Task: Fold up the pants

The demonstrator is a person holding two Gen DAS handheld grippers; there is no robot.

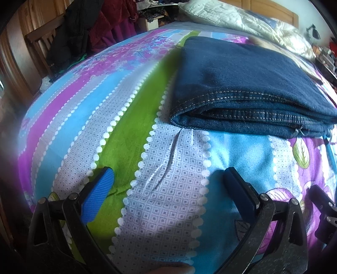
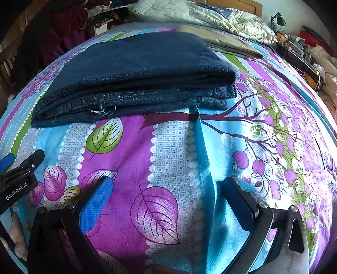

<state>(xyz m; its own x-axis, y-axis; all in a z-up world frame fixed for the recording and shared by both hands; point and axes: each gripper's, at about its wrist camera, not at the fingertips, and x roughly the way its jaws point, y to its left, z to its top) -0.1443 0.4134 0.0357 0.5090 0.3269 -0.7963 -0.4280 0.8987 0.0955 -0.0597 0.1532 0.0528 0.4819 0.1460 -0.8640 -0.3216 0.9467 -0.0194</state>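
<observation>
Dark blue denim pants [image 1: 242, 84] lie folded into a flat stack on the patterned bedspread [image 1: 130, 118], with stitched hems facing me. In the right wrist view the same pants [image 2: 134, 78] sit ahead, loose threads hanging at the front edge. My left gripper [image 1: 168, 181] is open over the bedspread, short of the pants, nothing between its blue pads [image 1: 99, 194]. My right gripper [image 2: 168, 189] is also open and empty, hovering above the bedspread [image 2: 168, 160] in front of the stack. The left gripper [image 2: 19, 166] shows at the left edge of the right wrist view.
A cream quilt [image 2: 202, 14] and a folded beige cloth [image 2: 229, 42] lie behind the pants. Dark and red clothes [image 1: 88, 31] hang on wooden furniture at the left. A desk lamp [image 2: 278, 19] and clutter stand at the right. A hand [image 2: 16, 238] grips the left tool.
</observation>
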